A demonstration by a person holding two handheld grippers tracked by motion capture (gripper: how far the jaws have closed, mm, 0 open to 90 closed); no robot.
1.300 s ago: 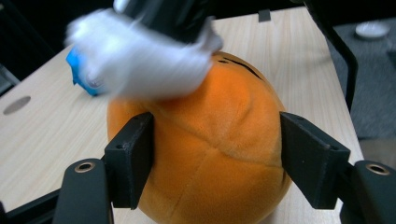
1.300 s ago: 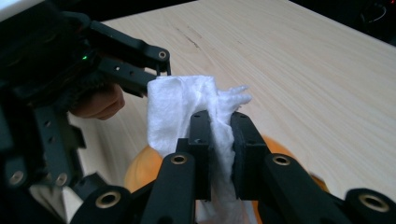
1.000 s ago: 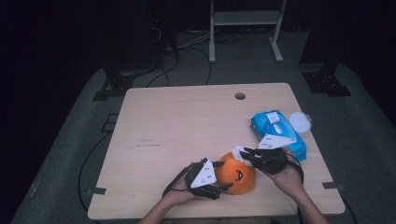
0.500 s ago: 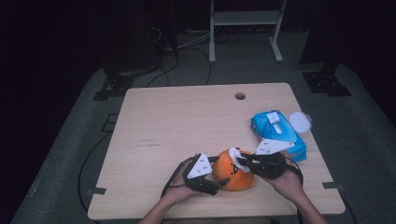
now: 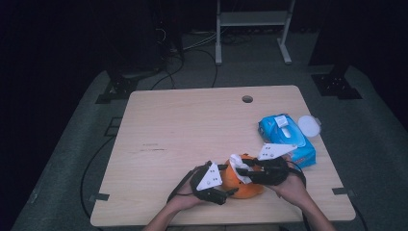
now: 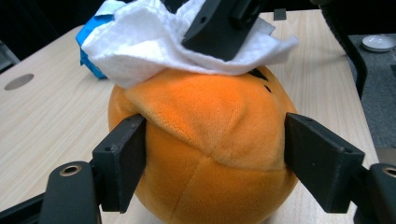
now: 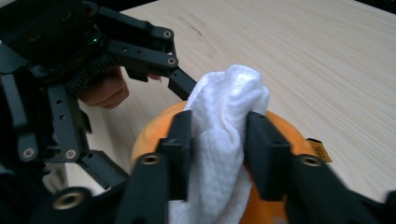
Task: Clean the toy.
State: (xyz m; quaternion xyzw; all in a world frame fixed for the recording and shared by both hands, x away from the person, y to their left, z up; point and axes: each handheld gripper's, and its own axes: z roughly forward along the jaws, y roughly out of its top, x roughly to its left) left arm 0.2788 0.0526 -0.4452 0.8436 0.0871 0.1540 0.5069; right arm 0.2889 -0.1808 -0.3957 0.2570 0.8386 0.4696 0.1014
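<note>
An orange plush ball [image 5: 245, 187] sits near the table's front edge. My left gripper [image 5: 230, 180] is shut on it from the left. In the left gripper view both pads of the left gripper [image 6: 210, 154] press into the sides of the plush [image 6: 201, 116], and its jaws have just been closing a little. A crumpled white wipe [image 5: 236, 161] lies on top of the ball. My right gripper [image 7: 217, 135] straddles the wipe [image 7: 233, 88] from the right. Its jaws have just been opening, but both pads still touch the wipe bunched between them.
A blue pack of wipes [image 5: 286, 134] lies right behind the right hand, with a round white lid [image 5: 309, 126] beside it. A cable hole [image 5: 247, 99] sits at the far edge of the wooden table [image 5: 183, 125]. Both hands are close to the front edge.
The right gripper has edged slightly left over the plush. The left gripper and the ball stay where they were.
</note>
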